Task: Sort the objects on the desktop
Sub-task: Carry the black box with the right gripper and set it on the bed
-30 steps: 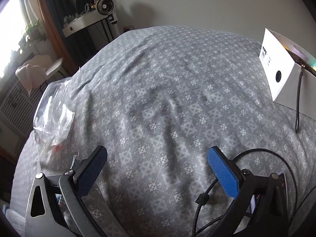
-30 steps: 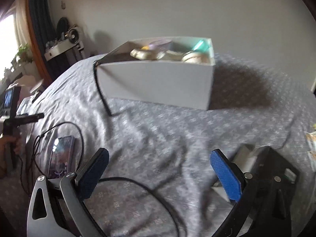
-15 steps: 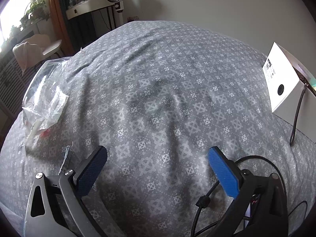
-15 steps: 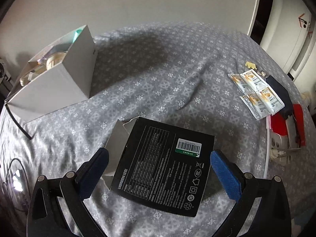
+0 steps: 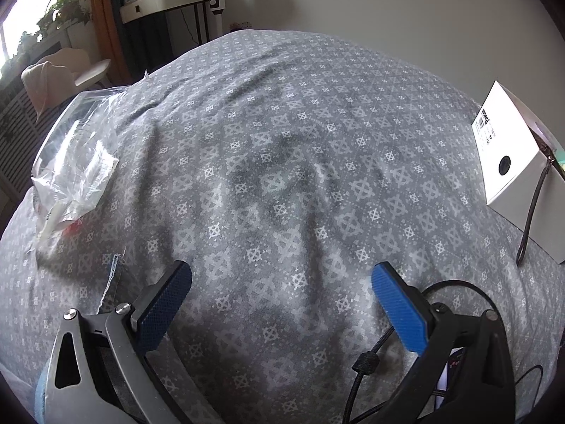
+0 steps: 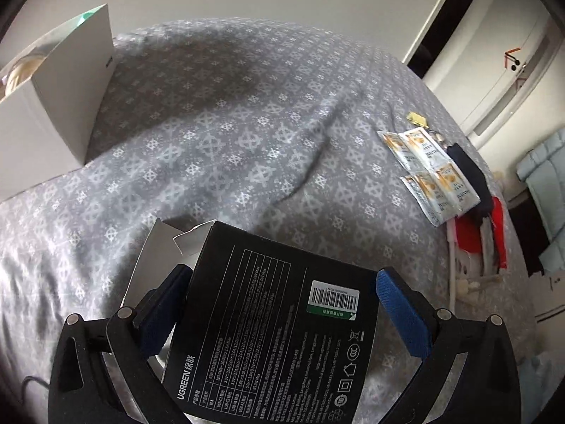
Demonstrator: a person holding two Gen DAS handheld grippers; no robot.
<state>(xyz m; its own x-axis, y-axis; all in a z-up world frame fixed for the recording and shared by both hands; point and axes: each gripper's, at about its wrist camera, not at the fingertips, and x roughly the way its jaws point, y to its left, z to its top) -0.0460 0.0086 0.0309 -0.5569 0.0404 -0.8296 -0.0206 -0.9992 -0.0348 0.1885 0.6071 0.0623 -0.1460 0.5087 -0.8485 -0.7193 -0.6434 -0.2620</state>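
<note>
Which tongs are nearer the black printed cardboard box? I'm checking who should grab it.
Right. The right tongs straddle the black printed cardboard box; the left tongs hover over bare bedspread.

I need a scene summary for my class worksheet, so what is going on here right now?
A person is sorting odds and ends spread over a grey patterned bedspread, with a hand-held gripper in each hand. The right hand-held gripper sits open around a black charger box with its end flap open; whether the pads touch it is unclear. The left hand-held gripper is open and empty over bare fabric. A white box holding items, snack sachets and a clear plastic bag lie around.
</note>
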